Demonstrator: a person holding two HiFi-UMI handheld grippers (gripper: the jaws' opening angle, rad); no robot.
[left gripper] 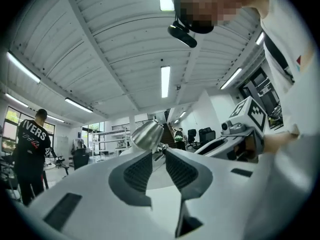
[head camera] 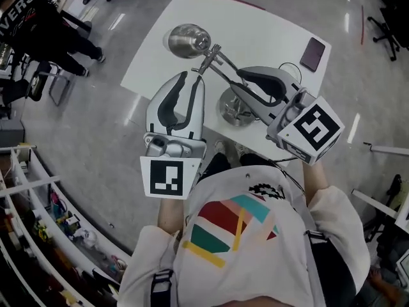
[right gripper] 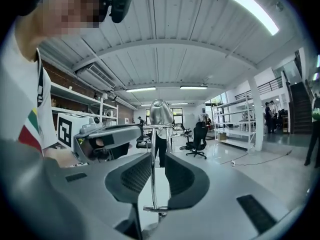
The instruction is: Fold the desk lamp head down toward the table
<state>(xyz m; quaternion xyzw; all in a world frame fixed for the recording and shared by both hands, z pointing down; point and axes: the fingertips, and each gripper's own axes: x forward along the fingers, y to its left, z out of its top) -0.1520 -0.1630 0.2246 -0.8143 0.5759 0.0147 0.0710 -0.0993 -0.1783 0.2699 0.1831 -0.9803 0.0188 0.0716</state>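
Note:
A chrome desk lamp stands on the white table [head camera: 268,31], its round base [head camera: 233,110] near the front edge. Its bell-shaped head [head camera: 188,40] sits at the far left end of the thin double-rod arm [head camera: 220,62]. My right gripper [head camera: 235,80] is shut on the lower arm rods, which run upright between its pads [right gripper: 157,156]; the head [right gripper: 161,113] shows beyond. My left gripper [head camera: 192,75] has its tips closed round the arm's upper end just under the head [left gripper: 146,134], seen past the tips [left gripper: 159,153].
A dark phone [head camera: 312,53] lies at the table's far right corner, with a thin cable [head camera: 289,66] near the right gripper. A person in black [head camera: 32,18] stands at the upper left. Cluttered shelves [head camera: 45,222] run along the lower left.

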